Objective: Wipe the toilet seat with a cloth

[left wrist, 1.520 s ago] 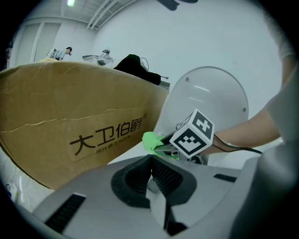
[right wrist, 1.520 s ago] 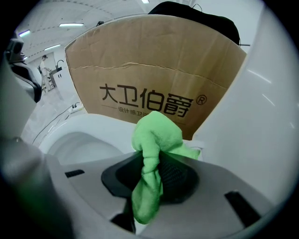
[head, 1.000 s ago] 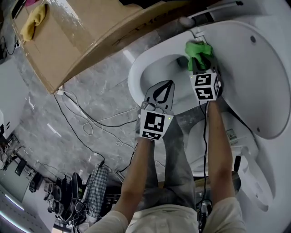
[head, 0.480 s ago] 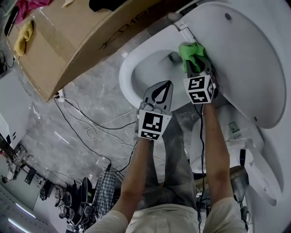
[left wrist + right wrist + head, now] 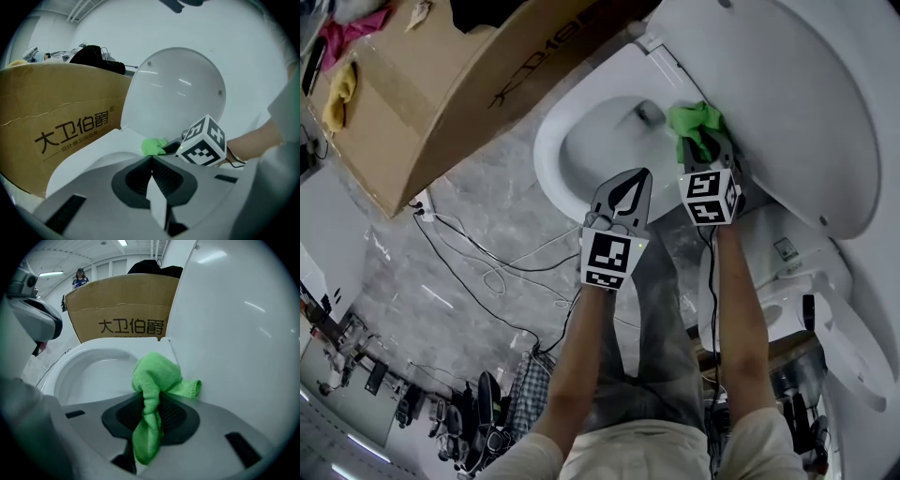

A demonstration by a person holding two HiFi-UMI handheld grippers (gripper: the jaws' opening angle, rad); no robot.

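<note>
**A:** Right gripper point(image 5: 152, 404), what have the jaws got?

**B:** They're clamped on the cloth point(image 5: 157, 376), the green one. It's pinched mid-length, with a wad bunched ahead of the tips and a tail hanging behind them. My guess is the wad is out front so that fabric, not plastic, meets the toilet.

**A:** Where is the cloth on the toilet?

**B:** The wad is at the back of the seat point(image 5: 112, 344), to the right of the bowl point(image 5: 93, 376) and just beside the raised lid point(image 5: 234, 333). I can't tell whether it's touching the seat or just above it. The lid is probably up to leave the ring bare for wiping.

**A:** Left gripper point(image 5: 151, 161)?

**B:** Its jaws are fully together with nothing between them. It's held over the near edge of the bowl, left of the right jaws and set back from them, apart from the cloth. It looks idle, likely parked out of the wiping path. The right gripper's cube point(image 5: 202, 143) shows just ahead of it and to the right.

**A:** Any writing?

**B:** The box point(image 5: 61, 117) is cardboard and sits beyond the toilet, ahead and left of both jaws. It reads "大卫伯爵" with an ® after it. There's a smaller line underneath that's too small to read. The head view shows more print on the box, upside down, and I can't make it out. The cubes carry only square black-and-white markers, no text.

**A:** Anything printed on the toilet?

**B:** None that I can read.
</note>
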